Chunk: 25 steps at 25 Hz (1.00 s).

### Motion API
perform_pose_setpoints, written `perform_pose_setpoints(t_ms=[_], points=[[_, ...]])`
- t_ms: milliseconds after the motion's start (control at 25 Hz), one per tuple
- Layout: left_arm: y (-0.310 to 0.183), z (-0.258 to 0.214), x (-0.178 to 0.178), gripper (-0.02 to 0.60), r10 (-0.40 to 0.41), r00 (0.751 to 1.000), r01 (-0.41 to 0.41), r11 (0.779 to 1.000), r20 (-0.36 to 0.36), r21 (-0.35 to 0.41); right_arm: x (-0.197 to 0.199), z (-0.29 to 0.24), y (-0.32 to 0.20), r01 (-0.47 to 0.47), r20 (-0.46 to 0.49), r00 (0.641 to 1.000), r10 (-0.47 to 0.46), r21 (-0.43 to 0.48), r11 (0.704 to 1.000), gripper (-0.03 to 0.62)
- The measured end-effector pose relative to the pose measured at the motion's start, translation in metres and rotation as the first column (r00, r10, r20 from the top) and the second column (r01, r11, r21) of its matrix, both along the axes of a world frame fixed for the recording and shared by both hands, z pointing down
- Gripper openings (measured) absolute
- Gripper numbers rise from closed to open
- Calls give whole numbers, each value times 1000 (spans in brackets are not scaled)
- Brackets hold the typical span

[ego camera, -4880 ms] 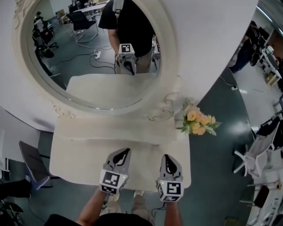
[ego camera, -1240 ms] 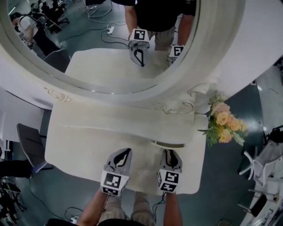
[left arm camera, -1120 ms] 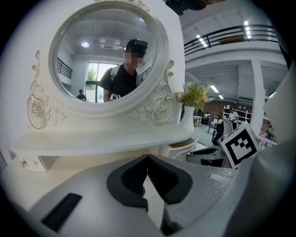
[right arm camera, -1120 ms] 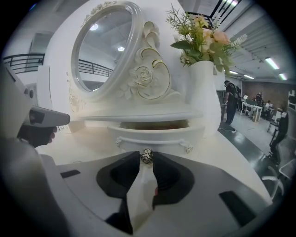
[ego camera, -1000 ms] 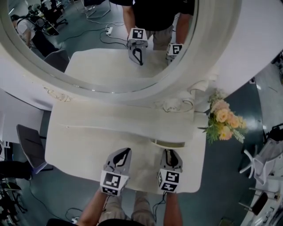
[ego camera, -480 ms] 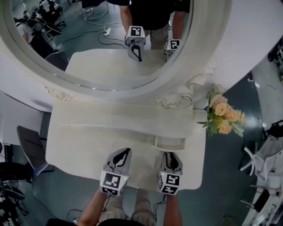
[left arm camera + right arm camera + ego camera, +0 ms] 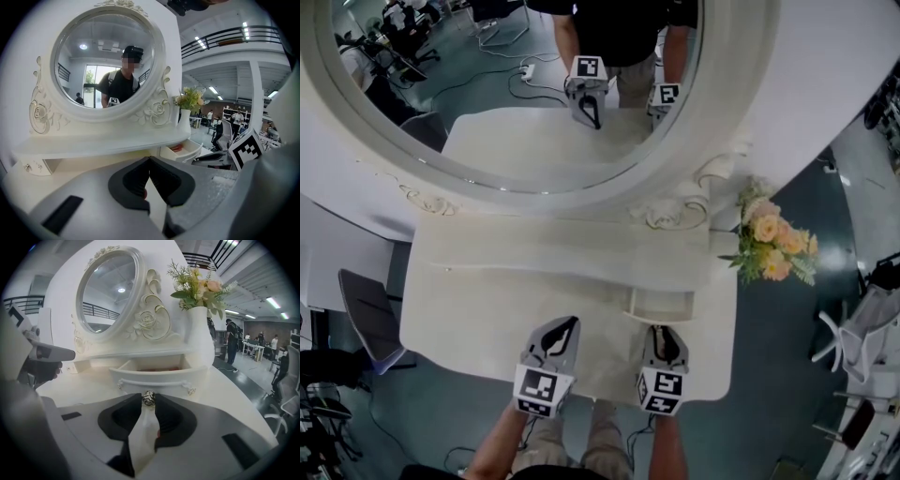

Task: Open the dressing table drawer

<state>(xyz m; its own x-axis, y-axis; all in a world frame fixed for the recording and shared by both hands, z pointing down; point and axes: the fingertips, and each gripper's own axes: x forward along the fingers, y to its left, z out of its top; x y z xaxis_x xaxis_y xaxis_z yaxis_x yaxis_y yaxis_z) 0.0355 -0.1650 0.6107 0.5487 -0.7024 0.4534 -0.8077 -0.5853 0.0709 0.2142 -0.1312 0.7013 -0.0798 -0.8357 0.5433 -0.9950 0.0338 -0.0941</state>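
The oval mirror [image 7: 534,94] rises beyond both tongs, over the white desk [image 7: 469,319]. The drawer [image 7: 154,373] sits straight ahead of your right tongs [image 7: 148,401], partly out. They clamp its small metal knob [image 7: 148,398], likely to pull it. Your left tongs [image 7: 150,159] hang closed and empty beside them, seemingly unneeded. I can read no writing or brand anywhere.
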Motion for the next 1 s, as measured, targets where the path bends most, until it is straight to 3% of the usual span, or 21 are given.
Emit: perform_pose_setpoints(t_ms=[680,1000], points=[[10,-15,-16,3,-22,1000,22,1000,-6,5,0,-6,1,-18,-3,1000,18,7,1000,110],[10,-43,-29,3,-28,999,29,998,-21,64,-1,-35,2,-35,-35,999,36,44,998,110]])
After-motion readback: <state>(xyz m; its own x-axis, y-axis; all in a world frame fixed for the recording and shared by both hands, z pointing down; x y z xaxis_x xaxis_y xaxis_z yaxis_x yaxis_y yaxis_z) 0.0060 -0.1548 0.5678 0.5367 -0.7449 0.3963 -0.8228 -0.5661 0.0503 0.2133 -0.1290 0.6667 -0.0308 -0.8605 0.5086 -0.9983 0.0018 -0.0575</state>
